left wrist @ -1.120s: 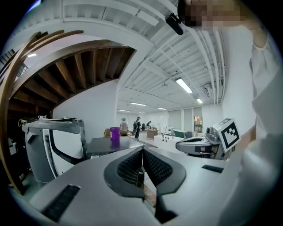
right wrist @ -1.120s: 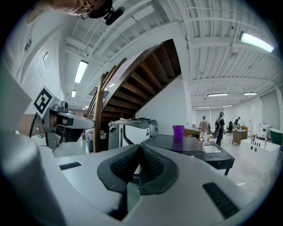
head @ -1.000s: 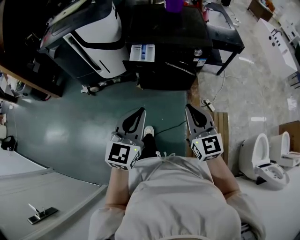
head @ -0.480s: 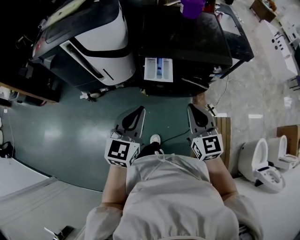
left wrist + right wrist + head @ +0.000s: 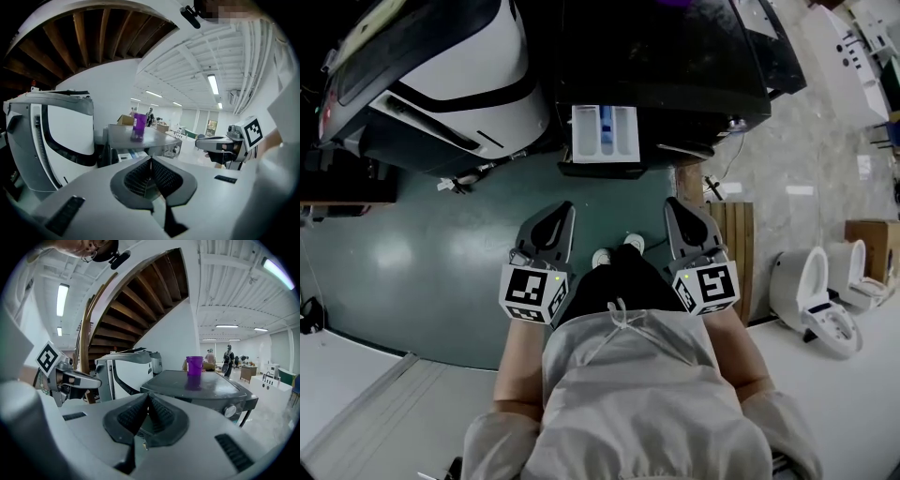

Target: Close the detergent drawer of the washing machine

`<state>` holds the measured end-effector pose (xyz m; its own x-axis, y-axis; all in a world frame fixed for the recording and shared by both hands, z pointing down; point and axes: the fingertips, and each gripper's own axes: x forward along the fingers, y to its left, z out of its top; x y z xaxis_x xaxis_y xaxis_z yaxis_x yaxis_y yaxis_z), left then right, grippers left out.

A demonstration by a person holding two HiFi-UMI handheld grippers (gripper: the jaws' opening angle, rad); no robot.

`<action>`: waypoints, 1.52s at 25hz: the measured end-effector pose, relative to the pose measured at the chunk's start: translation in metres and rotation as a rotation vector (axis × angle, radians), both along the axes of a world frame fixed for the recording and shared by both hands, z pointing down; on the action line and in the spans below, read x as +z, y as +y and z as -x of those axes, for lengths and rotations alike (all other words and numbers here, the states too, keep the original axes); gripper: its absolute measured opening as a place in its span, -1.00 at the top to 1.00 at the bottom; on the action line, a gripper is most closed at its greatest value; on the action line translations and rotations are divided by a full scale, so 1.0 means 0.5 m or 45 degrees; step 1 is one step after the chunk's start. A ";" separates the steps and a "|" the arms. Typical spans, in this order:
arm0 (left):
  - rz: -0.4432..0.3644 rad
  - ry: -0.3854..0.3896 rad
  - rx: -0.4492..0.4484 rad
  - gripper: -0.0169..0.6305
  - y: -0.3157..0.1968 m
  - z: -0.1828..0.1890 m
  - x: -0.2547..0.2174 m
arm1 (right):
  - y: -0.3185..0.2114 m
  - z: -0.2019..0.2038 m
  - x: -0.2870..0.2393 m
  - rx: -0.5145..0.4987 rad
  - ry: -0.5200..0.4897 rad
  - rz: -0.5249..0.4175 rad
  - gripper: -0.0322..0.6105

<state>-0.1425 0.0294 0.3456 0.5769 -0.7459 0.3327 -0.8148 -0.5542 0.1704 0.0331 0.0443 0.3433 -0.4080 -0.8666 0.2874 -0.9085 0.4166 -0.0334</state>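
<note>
The dark washing machine (image 5: 675, 56) stands ahead of me. Its white detergent drawer (image 5: 605, 134) is pulled out from the front, with a blue compartment showing inside. My left gripper (image 5: 562, 213) is held low over the green floor, short of the drawer, jaws shut and empty. The right gripper (image 5: 674, 207) is level with it, below the drawer's right side, also shut on nothing. In the left gripper view the shut left gripper (image 5: 151, 160) points at the machine (image 5: 140, 139). The right gripper (image 5: 148, 397) points at the machine's top (image 5: 197, 383).
A purple cup (image 5: 194, 365) stands on the washing machine's lid. A white and black appliance (image 5: 441, 75) sits to the machine's left. A wooden pallet (image 5: 737, 253), toilets (image 5: 820, 300) and a cardboard box (image 5: 872, 246) are to the right. A cable (image 5: 727, 169) trails on the floor.
The person has stepped forward, so the washing machine and its open drawer now sit nearer to both grippers. Both grippers stay shut and side by side.
</note>
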 end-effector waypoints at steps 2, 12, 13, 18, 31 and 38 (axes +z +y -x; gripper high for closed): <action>0.037 -0.005 0.003 0.89 -0.022 -0.013 0.032 | -0.022 -0.010 0.020 -0.012 -0.001 0.016 0.89; 0.213 -0.051 -0.042 0.89 -0.099 -0.059 0.210 | -0.134 -0.049 0.144 -0.048 0.034 0.098 0.89; 0.229 -0.049 -0.055 0.89 -0.104 -0.062 0.226 | -0.140 -0.052 0.155 -0.053 0.038 0.103 0.89; 0.281 -0.052 -0.100 0.89 -0.130 -0.070 0.283 | -0.163 -0.054 0.202 -0.076 0.035 0.148 0.89; 0.308 -0.025 -0.138 0.89 -0.163 -0.088 0.329 | -0.197 -0.052 0.225 -0.088 0.044 0.149 0.89; 0.332 -0.031 -0.140 0.89 -0.168 -0.094 0.332 | -0.207 -0.044 0.226 -0.087 0.039 0.152 0.89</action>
